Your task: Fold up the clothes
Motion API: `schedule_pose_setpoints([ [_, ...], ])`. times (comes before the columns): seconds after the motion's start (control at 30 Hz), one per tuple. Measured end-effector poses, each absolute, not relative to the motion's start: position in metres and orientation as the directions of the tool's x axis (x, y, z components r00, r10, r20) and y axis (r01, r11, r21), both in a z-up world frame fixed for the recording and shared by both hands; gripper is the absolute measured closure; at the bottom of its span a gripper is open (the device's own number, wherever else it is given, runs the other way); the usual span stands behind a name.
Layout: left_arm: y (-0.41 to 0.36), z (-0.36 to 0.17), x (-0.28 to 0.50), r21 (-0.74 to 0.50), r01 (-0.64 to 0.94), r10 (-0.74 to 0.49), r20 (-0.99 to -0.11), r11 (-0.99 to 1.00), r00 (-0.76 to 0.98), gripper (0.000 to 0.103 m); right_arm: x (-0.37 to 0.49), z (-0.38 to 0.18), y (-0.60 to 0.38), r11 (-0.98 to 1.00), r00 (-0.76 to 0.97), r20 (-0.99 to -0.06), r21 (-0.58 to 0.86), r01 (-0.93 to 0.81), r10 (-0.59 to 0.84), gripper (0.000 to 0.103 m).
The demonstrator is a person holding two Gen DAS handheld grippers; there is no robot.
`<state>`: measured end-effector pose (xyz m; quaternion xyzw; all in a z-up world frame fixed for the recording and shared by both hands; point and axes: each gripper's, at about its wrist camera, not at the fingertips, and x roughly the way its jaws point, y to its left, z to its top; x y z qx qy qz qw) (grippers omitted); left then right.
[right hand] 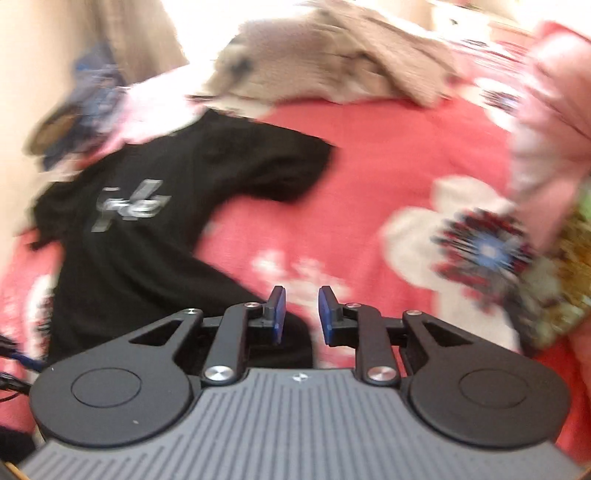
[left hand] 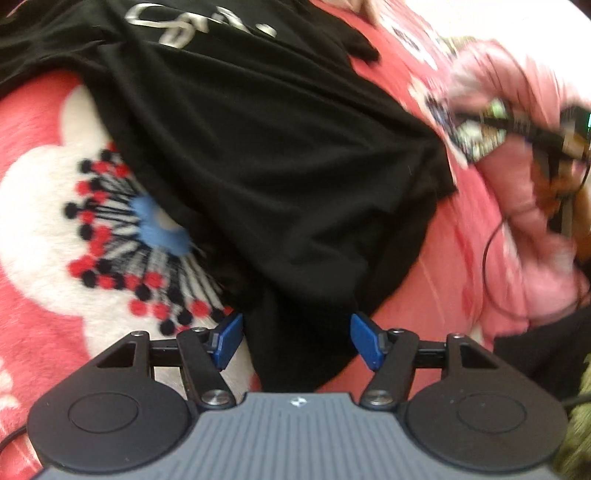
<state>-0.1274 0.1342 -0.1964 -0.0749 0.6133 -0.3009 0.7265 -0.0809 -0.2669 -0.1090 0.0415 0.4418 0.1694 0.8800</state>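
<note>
two blue-padded grippers fill the lower edge of each wrist view. left gripper (left hand: 296, 341) has its fingers spread wide, with the hem of the black t-shirt (left hand: 266, 155) lying between the pads, untouched by either as far as the view shows. right gripper (right hand: 302, 315) holds its pads a narrow gap apart, pinching nothing, with red blanket (right hand: 388, 166) showing through the gap and the shirt's edge just left of it.

the shirt lies rumpled on the flowered blanket (left hand: 40, 206), silver print on its chest (left hand: 192, 24), one short sleeve (right hand: 295, 166) stretched out flat in the right view only. only the left view shows the shirt covering part of a white flower with a blue centre (left hand: 159, 229). beyond the shirt, the right view alone shows a beige knitted garment (right hand: 332, 59) heaped at the blanket's far edge. a blurred pink shape (left hand: 517, 177) at the left view's right side is perhaps a sleeve
</note>
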Motion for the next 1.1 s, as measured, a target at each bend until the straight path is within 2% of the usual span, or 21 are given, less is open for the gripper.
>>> schedule_pose_setpoints([
  [0.1, 0.126, -0.199, -0.135, -0.488, 0.389, -0.544, -0.838, 0.781, 0.041, 0.039, -0.095, -0.111, -0.222, 0.821, 0.457, -0.725, 0.262, -0.508, 0.515, 0.073],
  [0.2, 0.121, -0.198, -0.145, -0.487, 0.413, -0.546, -0.837, 0.770, 0.030, 0.039, -0.121, -0.122, -0.163, 0.613, 0.307, -0.712, 0.216, -0.760, 0.631, 0.070],
  [0.27, 0.118, -0.197, -0.150, -0.475, 0.425, -0.538, -0.842, 0.770, 0.034, 0.041, -0.141, -0.130, -0.130, 0.463, 0.233, -0.721, 0.136, -0.876, 0.653, 0.069],
  [0.4, 0.119, -0.189, -0.151, -0.450, 0.438, -0.530, -0.845, 0.779, 0.074, 0.043, -0.169, -0.149, -0.092, 0.222, 0.181, -0.763, -0.050, -0.974, 0.621, 0.070],
  [0.47, 0.119, -0.185, -0.149, -0.436, 0.436, -0.522, -0.848, 0.788, 0.095, 0.043, -0.172, -0.159, -0.082, 0.152, 0.164, -0.800, -0.092, -0.984, 0.578, 0.072],
  [0.53, 0.120, -0.181, -0.146, -0.421, 0.431, -0.512, -0.851, 0.798, 0.117, 0.048, -0.171, -0.164, -0.077, 0.133, 0.166, -0.825, -0.111, -0.985, 0.540, 0.093],
  [0.6, 0.120, -0.177, -0.143, -0.406, 0.426, -0.503, -0.853, 0.808, 0.139, 0.053, -0.156, -0.159, -0.078, 0.198, 0.160, -0.815, -0.057, -0.979, 0.557, 0.099],
  [0.77, 0.121, -0.167, -0.137, -0.370, 0.413, -0.477, -0.858, 0.833, 0.193, 0.049, -0.096, -0.141, -0.091, 0.431, 0.168, -0.728, 0.190, -0.882, 0.665, 0.101],
  [0.83, 0.122, -0.163, -0.134, -0.355, 0.406, -0.466, -0.859, 0.842, 0.215, 0.043, -0.072, -0.144, -0.096, 0.509, 0.188, -0.702, 0.280, -0.814, 0.687, 0.101],
  [0.93, 0.119, -0.162, -0.131, -0.324, 0.414, -0.442, -0.867, 0.851, 0.230, 0.043, -0.038, -0.161, -0.101, 0.594, 0.168, -0.693, 0.436, -0.676, 0.701, 0.101],
  [1.03, 0.107, -0.166, -0.133, -0.270, 0.453, -0.402, -0.888, 0.850, 0.224, 0.043, -0.015, -0.178, -0.110, 0.654, 0.160, -0.698, 0.530, -0.539, 0.698, 0.099],
  [1.1, 0.100, -0.165, -0.135, -0.239, 0.481, -0.386, -0.893, 0.844, 0.233, 0.043, -0.013, -0.171, -0.126, 0.654, 0.194, -0.669, 0.551, -0.518, 0.717, 0.098],
])
